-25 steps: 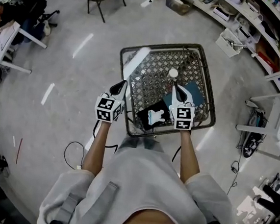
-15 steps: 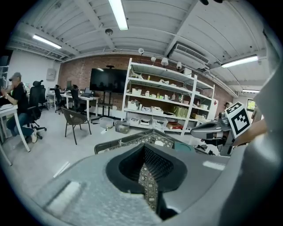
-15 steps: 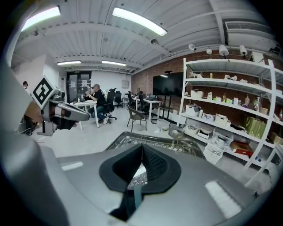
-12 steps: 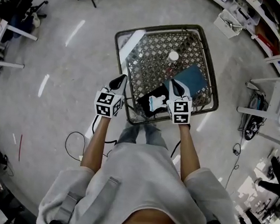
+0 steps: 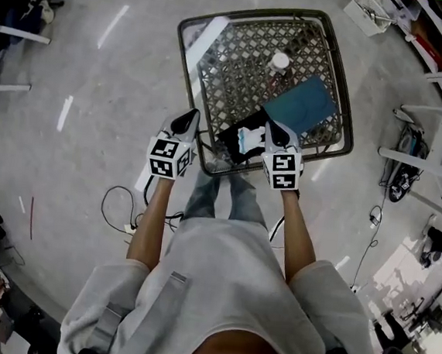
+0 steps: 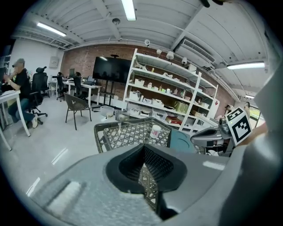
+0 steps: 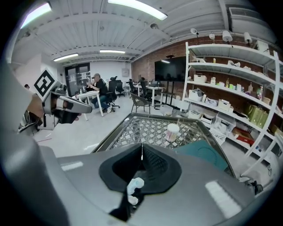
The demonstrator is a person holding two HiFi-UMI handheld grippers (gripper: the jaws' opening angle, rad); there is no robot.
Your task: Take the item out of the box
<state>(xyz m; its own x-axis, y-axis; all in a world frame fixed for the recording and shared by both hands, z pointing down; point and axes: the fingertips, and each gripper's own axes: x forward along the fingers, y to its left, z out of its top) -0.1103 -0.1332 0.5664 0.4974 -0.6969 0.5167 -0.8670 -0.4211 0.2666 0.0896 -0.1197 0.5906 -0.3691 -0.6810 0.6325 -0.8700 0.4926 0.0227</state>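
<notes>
item [image 5: 245, 140]: white-blue, in black box [image 5: 227, 145] just left of right hand-held gripper [image 5: 275, 131], axis unclear | right and left hand-held gripper [image 5: 187, 118]: jaws together, empty | lattice desk [image 5: 239, 65], grey floor [image 5: 94, 121]

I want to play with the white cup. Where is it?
In the head view, the white cup stands on the far half of the mesh table, just beyond the teal board.

Long white ceiling lights [image 6: 129, 9] make the room bright. The shiny grey floor [image 5: 98, 83] has white streaks of glare. Both gripper views bend at the edges and have black corners. Close up, the grey left gripper [image 6: 144, 146] looks soft and blurry.
</notes>
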